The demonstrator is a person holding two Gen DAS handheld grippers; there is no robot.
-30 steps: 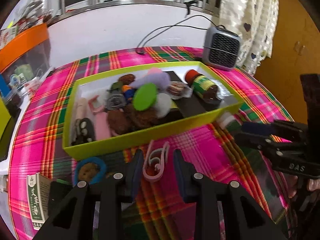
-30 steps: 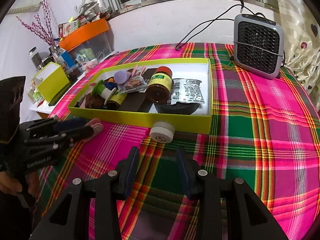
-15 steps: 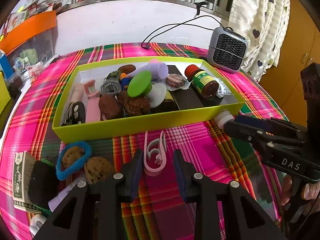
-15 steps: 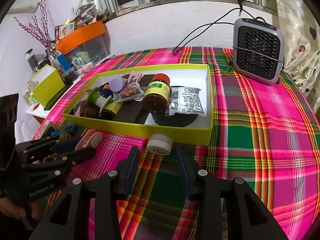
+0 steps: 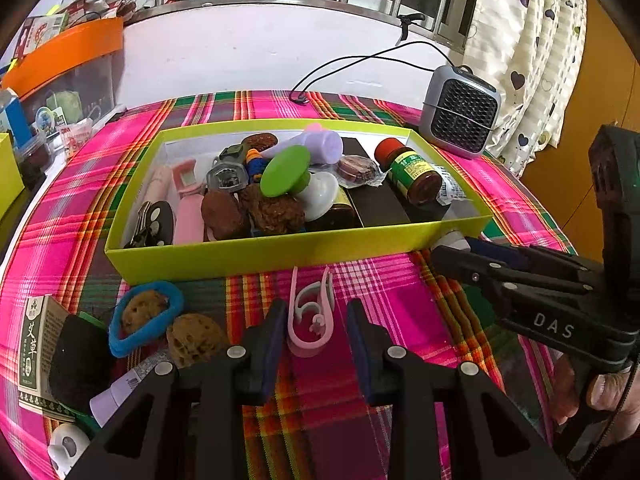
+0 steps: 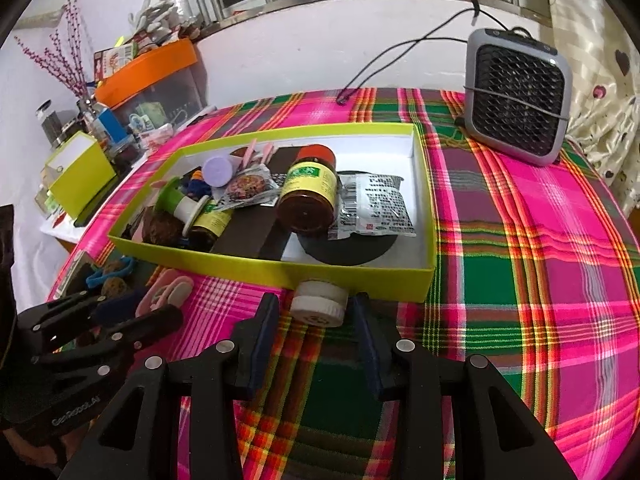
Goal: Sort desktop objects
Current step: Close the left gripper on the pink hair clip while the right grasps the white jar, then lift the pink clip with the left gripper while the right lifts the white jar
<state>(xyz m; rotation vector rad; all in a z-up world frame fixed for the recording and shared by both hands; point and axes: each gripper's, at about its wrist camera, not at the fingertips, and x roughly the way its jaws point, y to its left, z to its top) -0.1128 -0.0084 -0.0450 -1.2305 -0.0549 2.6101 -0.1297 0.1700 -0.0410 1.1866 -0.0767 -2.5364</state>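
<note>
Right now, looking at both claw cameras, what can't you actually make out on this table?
- White jar: largely hidden in the left wrist view by the right claw.
- Black round item: too dark to identify in the left wrist view.
- Items under the green lid: buried in the yellow-green box.
- White object: cut off by the fisheye edge.

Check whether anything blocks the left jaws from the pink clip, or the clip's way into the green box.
Nothing visible does. The pink clip lies on the cloth between the open left gripper jaws. Only the near wall of the green box lies beyond it, so the clip must be lifted over.
</note>
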